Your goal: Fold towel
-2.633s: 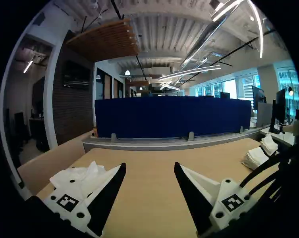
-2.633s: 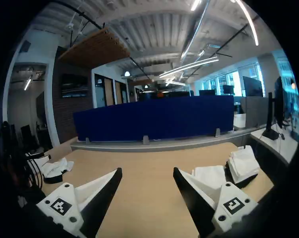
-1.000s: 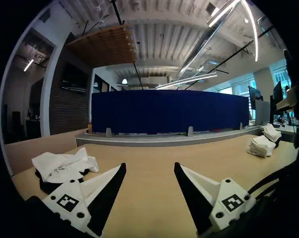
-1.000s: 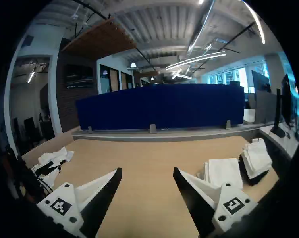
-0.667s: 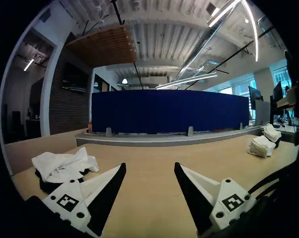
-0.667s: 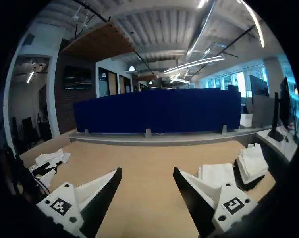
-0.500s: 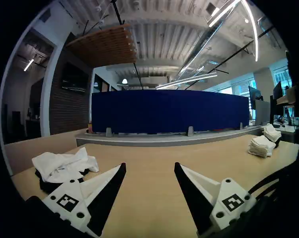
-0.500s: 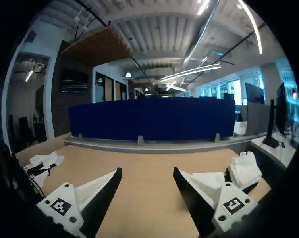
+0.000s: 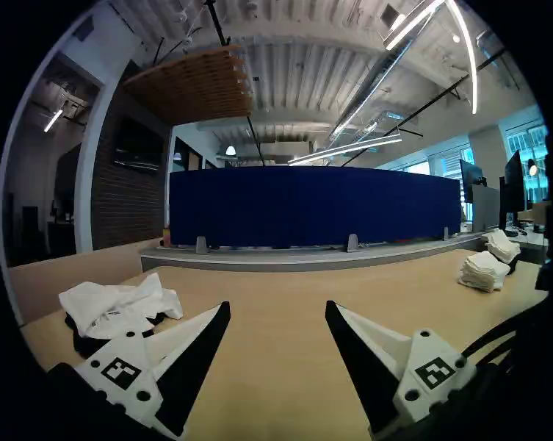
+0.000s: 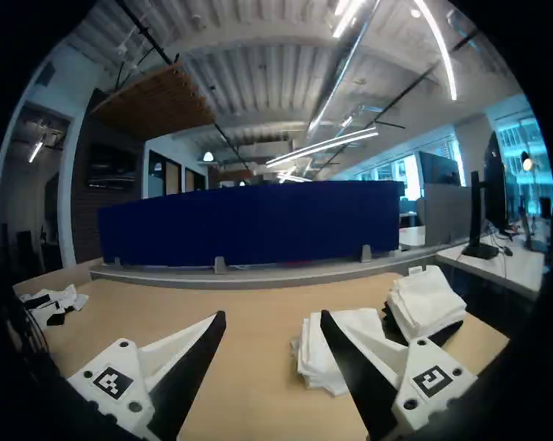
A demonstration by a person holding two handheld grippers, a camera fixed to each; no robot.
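Observation:
In the left gripper view a crumpled white towel (image 9: pixel 120 307) lies in a heap over something black at the table's left, just beyond my left finger. My left gripper (image 9: pixel 277 329) is open and holds nothing, low over the wooden table (image 9: pixel 276 294). Folded white towels (image 9: pixel 485 270) sit in two stacks at the far right. In the right gripper view my right gripper (image 10: pixel 273 336) is open and empty, with a stack of folded towels (image 10: pixel 316 345) partly behind its right finger and a second stack (image 10: pixel 425 300) beyond. The crumpled heap (image 10: pixel 52 303) lies far left.
A blue divider panel (image 9: pixel 305 207) on a grey base runs along the table's far edge. Monitors (image 10: pixel 483 202) stand on a neighbouring desk to the right. Black cables (image 9: pixel 511 331) cross the lower right of the left gripper view.
My right gripper has swung toward the folded stacks and come lower and closer, so they look larger. My left gripper has hardly moved; its fingers have spread slightly wider.

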